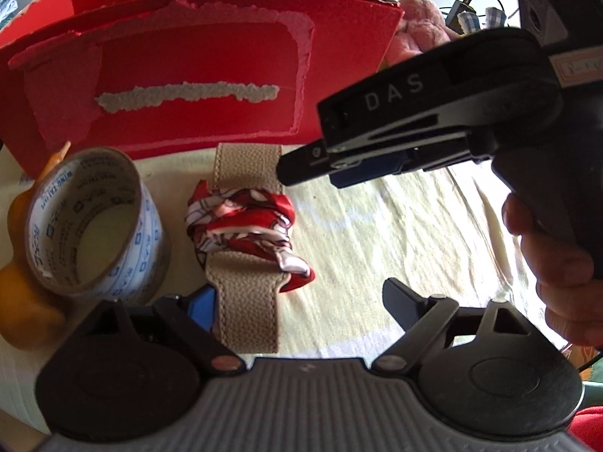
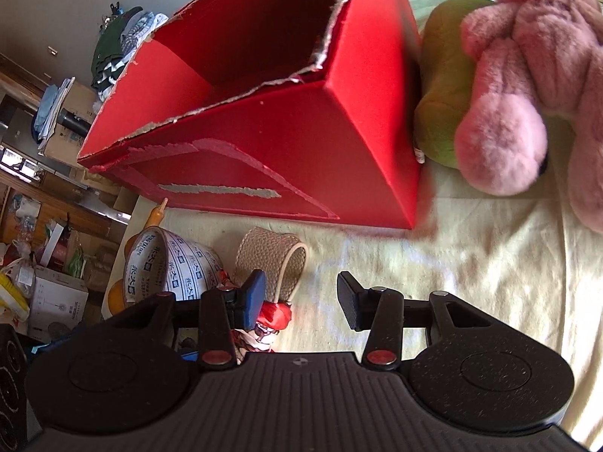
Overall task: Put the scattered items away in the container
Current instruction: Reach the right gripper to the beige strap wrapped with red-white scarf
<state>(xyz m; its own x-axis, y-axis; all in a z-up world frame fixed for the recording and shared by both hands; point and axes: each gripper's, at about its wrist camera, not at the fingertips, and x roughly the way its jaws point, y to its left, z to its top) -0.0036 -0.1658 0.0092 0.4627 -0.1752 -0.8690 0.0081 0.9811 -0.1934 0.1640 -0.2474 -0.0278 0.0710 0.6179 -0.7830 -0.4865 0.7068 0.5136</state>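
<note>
Closest to the left wrist camera, at six o'clock, the left gripper (image 1: 301,301) stands wide open with nothing pressed between its pads; the beige strap (image 1: 243,263) lies between the jaws, hard against the blue pad at seven o'clock and apart from the black finger at five o'clock. Around the strap's middle a red-and-white scarf (image 1: 248,226) is knotted. Just beside it at nine o'clock a roll of printed tape (image 1: 94,222) leans tilted against an orange toy (image 1: 22,312), which crowds the left pad's side. At three o'clock the right gripper (image 1: 301,167) reaches in above the cream cloth (image 1: 395,233), held by a hand (image 1: 554,271), its tip hanging just over the far end of the strap. From the right wrist camera its jaws are about half open and hold nothing; its blue pad covers part of the scarf and strap, with bare cloth between the fingers. Beyond all this, at twelve o'clock, the red cardboard box (image 1: 188,75) stands upright with torn rims and scuffed patches on its front wall, its opening facing up. Against the box's right side, at one to two o'clock, lies a pink plush toy (image 2: 527,94) over a green cushion (image 2: 444,75).
</note>
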